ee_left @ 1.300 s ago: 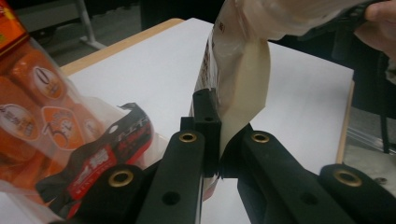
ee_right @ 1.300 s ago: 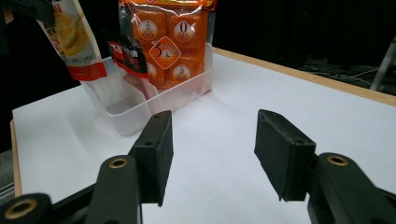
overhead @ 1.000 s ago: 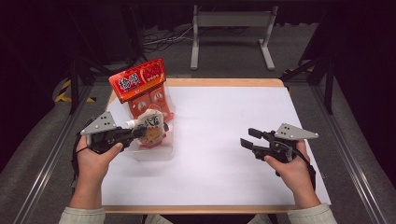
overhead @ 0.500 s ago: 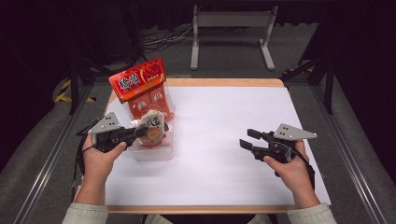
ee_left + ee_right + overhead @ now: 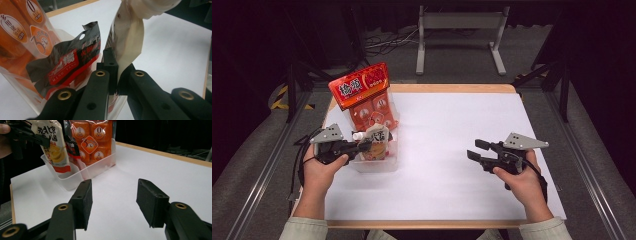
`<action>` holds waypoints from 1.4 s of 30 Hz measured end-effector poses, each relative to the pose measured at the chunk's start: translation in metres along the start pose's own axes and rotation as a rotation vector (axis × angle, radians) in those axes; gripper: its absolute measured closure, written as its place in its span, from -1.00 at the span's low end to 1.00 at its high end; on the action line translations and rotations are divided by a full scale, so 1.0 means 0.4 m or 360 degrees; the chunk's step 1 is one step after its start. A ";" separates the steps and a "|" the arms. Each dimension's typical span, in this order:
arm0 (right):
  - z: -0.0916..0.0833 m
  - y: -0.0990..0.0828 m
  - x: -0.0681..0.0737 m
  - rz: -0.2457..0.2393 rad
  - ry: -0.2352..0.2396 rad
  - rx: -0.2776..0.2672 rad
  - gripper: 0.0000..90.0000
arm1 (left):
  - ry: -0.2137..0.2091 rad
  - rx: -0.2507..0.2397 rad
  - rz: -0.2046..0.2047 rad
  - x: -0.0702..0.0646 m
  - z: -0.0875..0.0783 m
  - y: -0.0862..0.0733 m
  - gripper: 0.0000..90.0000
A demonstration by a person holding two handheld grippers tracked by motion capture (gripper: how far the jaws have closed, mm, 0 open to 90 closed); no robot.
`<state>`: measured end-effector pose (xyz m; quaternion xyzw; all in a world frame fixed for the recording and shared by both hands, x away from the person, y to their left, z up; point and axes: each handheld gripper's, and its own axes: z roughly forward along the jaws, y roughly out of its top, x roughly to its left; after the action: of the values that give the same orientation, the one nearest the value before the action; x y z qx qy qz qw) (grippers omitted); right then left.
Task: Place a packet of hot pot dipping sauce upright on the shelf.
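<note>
High view: my left gripper (image 5: 362, 146) pinches the white spouted pouch (image 5: 377, 142) over the clear tub (image 5: 379, 164) near the tabletop's (image 5: 452, 140) left edge, an orange snack bag (image 5: 364, 97) standing at the tub's far end. My right gripper (image 5: 477, 150) hovers near the right edge, spread and empty.

Left gripper view: my jaws press together on the pouch's (image 5: 130, 45) edge, a black-and-red packet (image 5: 72, 62) just beside it.

Right gripper view: my pads (image 5: 83, 203) stand apart over bare white tabletop (image 5: 150, 167), well away from the tub (image 5: 75, 176).

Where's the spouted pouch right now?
High view, left side: the spouted pouch stands in the clear bin, pinched by the left gripper, before the orange pack.
</note>
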<state>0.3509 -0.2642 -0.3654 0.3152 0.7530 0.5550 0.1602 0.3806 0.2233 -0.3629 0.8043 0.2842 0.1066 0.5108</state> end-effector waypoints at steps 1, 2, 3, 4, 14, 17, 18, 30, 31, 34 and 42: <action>0.002 -0.002 0.000 0.0008 0.0005 0.0000 0.05 | -0.0006 0.0000 -0.0007 0.001 0.000 -0.002 0.97; 0.004 -0.003 -0.001 0.0009 0.0007 0.0002 0.05 | -0.0013 0.0007 -0.0018 0.002 0.001 -0.006 0.97; 0.007 -0.005 -0.001 0.0013 0.0013 0.0008 0.05 | -0.0001 0.0005 -0.0016 0.003 0.003 -0.009 0.97; 0.007 -0.005 -0.001 0.0013 0.0013 0.0008 0.05 | -0.0001 0.0005 -0.0016 0.003 0.003 -0.009 0.97; 0.022 -0.012 -0.002 0.0030 0.0045 0.0031 0.05 | -0.0002 0.0051 -0.0054 0.007 0.025 -0.041 0.97; 0.024 -0.012 -0.001 0.0030 0.0049 0.0033 0.05 | 0.0000 0.0053 -0.0061 0.008 0.029 -0.046 0.97; 0.025 -0.012 -0.001 0.0031 0.0051 0.0034 0.05 | 0.0000 0.0064 -0.0065 0.009 0.030 -0.048 0.97; 0.028 -0.012 -0.003 0.0043 0.0060 0.0031 0.03 | 0.0039 0.0138 -0.0086 0.018 0.030 -0.067 0.96; 0.029 -0.012 -0.003 0.0044 0.0061 0.0032 0.03 | 0.0059 0.0161 -0.0067 0.020 0.027 -0.068 0.96; 0.029 -0.014 -0.003 0.0046 0.0063 0.0034 0.03 | 0.0060 0.0174 -0.0099 0.019 0.022 -0.075 0.93; 0.025 -0.010 -0.002 0.0039 0.0055 0.0022 0.01 | 0.0162 0.0155 -0.0052 0.007 0.005 -0.073 0.60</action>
<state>0.3563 -0.2581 -0.3726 0.3157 0.7555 0.5572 0.1381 0.3736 0.2326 -0.3899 0.8170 0.3277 0.1252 0.4577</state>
